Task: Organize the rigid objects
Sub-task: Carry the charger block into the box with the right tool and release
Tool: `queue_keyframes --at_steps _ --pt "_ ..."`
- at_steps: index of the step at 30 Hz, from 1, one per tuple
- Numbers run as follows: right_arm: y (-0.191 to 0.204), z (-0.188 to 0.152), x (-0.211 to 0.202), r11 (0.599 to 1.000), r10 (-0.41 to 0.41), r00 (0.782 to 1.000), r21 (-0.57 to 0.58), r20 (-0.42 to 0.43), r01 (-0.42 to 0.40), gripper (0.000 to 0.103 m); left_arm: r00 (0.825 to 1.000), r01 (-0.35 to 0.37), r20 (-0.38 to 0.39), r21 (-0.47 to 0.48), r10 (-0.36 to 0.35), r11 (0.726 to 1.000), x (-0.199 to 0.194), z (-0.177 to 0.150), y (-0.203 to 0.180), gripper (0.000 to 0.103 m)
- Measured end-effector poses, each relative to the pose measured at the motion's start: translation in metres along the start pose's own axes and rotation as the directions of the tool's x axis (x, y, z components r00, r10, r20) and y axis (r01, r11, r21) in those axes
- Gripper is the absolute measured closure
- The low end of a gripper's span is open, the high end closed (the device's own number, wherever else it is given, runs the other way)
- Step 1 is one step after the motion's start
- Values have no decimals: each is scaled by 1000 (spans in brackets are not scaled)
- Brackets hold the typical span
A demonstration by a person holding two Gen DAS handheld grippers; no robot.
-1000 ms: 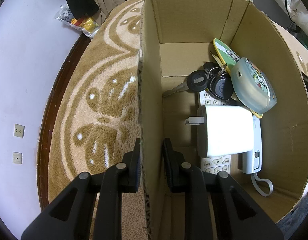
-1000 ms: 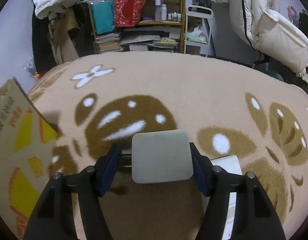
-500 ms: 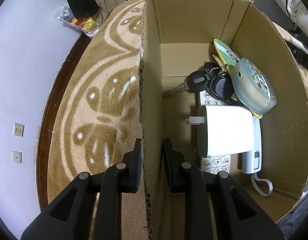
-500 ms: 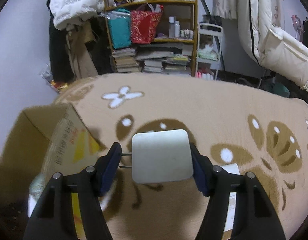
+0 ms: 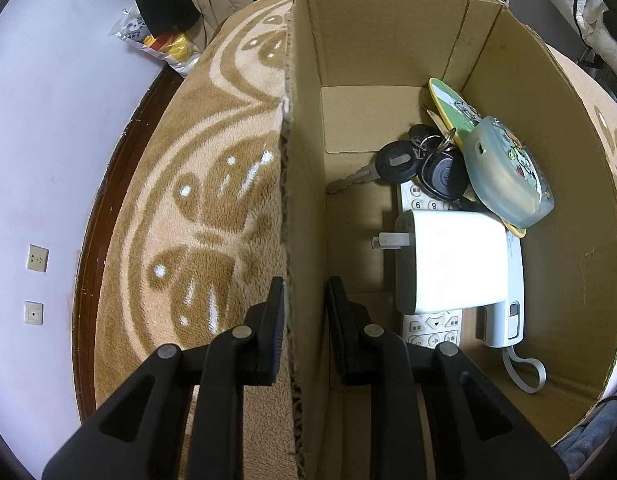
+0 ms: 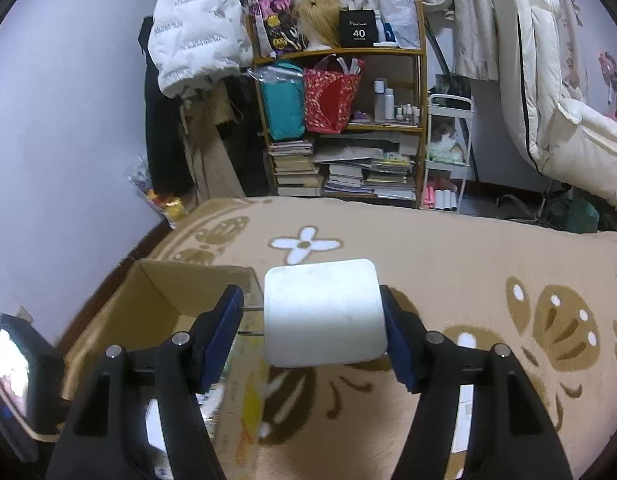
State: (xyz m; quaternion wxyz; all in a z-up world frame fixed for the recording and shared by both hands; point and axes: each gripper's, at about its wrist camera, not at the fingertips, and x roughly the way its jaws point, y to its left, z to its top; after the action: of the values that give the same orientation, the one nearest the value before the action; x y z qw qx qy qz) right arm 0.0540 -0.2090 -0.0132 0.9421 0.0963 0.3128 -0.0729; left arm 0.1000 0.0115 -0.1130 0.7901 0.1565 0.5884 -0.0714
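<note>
Left gripper [image 5: 305, 312] straddles the near side wall of the cardboard box [image 5: 388, 32], fingers narrow, one outside over the patterned rug [image 5: 212, 200], one inside; left pad touches the wall, contact on the inner side unclear. Box contents: white charger [image 5: 448, 260] with prongs pointing left, lying on a white remote [image 5: 428, 326]; key bunch [image 5: 420, 164] behind it; translucent blue-green case [image 5: 504, 176] tilted against the right wall. Right gripper [image 6: 313, 320] is clamped on a second white adapter [image 6: 323, 312], prongs toward the left finger, held in the air above the rug, just right of the box's open top [image 6: 160, 300]. Bookshelf [image 6: 340, 128] behind.
</note>
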Motion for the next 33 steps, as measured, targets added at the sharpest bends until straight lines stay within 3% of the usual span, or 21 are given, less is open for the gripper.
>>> queue_keyframes --at_steps 10,28,33 --pt "24 -2 -17 997 61 998 -39 26 -60 33 1000 2 -3 -2 -2 1000 1 -1 1 82" --pt "59 -23 -7 971 236 970 -32 -51 -238 33 1000 3 -5 -5 -3 1000 2 -1 2 82" --pt "65 -31 1 968 245 966 -34 -84 -249 33 1000 10 -6 -10 -10 1000 4 -2 4 82"
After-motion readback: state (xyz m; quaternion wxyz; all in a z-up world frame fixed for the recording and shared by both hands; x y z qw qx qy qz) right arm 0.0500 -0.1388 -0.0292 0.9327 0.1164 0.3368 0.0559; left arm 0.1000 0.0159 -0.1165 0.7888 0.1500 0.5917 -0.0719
